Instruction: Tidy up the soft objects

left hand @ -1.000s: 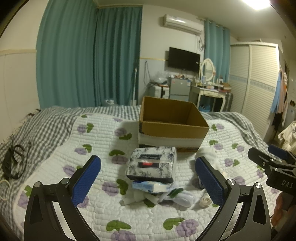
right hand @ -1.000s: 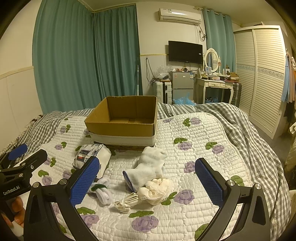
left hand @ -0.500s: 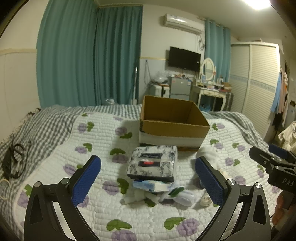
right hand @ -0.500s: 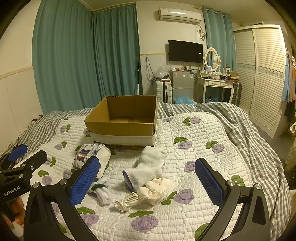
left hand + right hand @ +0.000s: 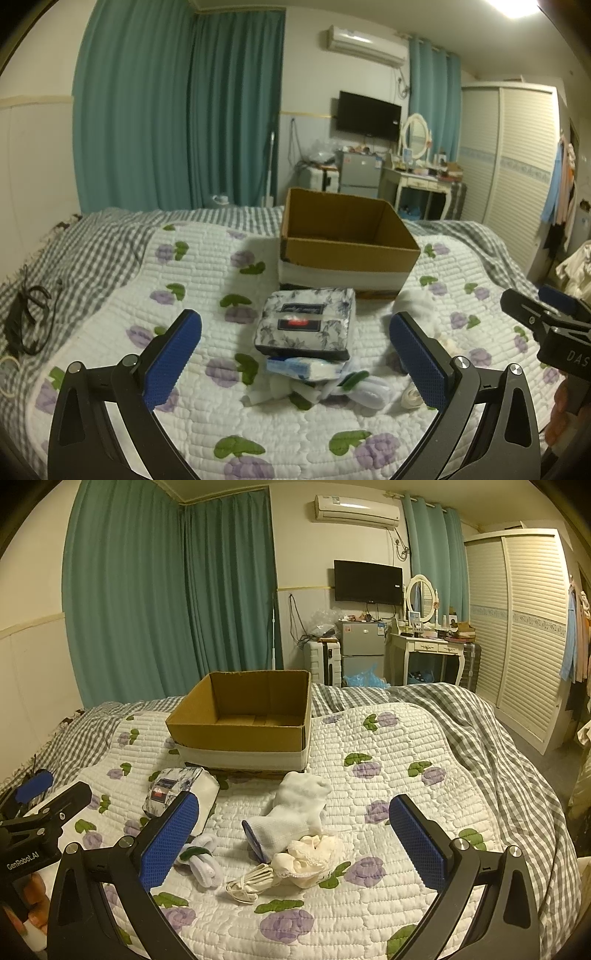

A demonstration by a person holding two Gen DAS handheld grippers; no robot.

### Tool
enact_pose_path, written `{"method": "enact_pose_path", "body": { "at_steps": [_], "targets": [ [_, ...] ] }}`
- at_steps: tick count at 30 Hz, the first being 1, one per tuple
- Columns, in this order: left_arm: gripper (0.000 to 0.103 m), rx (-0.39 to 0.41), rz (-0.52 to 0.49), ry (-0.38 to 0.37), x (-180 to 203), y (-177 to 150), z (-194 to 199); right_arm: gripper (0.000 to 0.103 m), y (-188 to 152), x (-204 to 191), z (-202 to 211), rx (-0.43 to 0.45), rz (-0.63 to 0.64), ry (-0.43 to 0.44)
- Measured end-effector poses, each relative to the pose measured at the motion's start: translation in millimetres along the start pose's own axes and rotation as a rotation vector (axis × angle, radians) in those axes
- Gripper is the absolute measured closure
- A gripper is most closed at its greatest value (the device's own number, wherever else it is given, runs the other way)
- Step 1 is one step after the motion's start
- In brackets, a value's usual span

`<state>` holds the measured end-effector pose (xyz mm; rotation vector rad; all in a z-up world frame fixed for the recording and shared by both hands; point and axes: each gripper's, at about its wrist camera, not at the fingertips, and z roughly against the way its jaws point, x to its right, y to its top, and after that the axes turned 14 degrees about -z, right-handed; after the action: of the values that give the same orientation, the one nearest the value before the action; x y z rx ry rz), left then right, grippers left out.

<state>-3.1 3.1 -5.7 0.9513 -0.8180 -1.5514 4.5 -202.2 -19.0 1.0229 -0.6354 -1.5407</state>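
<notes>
An open cardboard box [image 5: 347, 236] [image 5: 243, 720] stands on the quilted bed. In front of it lie a floral packaged bundle [image 5: 306, 325] [image 5: 173, 786], a blue-white pack [image 5: 303, 367], rolled white socks with a green band [image 5: 201, 860] [image 5: 364, 386], a white sock [image 5: 295, 812] and a cream cloth [image 5: 314, 854]. My left gripper [image 5: 295, 362] is open above the floral bundle, holding nothing. My right gripper [image 5: 291, 843] is open above the white sock and cream cloth, holding nothing.
A white cord bundle [image 5: 247, 882] lies by the cream cloth. A black cable [image 5: 26, 317] lies on the checked sheet at the left. A dressing table [image 5: 432, 653], small fridge [image 5: 360, 653] and wardrobe [image 5: 528, 627] stand beyond the bed.
Both views have shifted very slightly; the grippers stay open and nothing on the bed has moved.
</notes>
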Motion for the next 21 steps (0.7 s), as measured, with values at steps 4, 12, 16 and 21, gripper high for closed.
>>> {"method": "enact_pose_path", "body": {
  "at_steps": [4, 12, 16, 21],
  "targets": [
    [0.0, -0.002, -0.002, -0.001, 0.4, 0.6, -1.1, 0.0, 0.8, 1.3, -0.1, -0.01, -0.006, -0.002],
    [0.0, -0.025, -0.016, -0.029, 0.8, 1.2, -3.5, 0.0, 18.6, 6.2, 4.4, -0.043, -0.023, -0.017],
    [0.0, -0.019, -0.021, -0.054, -4.4, 13.0, -1.2, 0.0, 35.1, 7.5, 7.0, -0.085, 0.008, -0.056],
    [0.0, -0.025, -0.015, -0.067, -14.9, 31.4, -8.1, 0.0, 51.7, -4.0, -2.4, -0.161, 0.07, -0.093]
  ]
}}
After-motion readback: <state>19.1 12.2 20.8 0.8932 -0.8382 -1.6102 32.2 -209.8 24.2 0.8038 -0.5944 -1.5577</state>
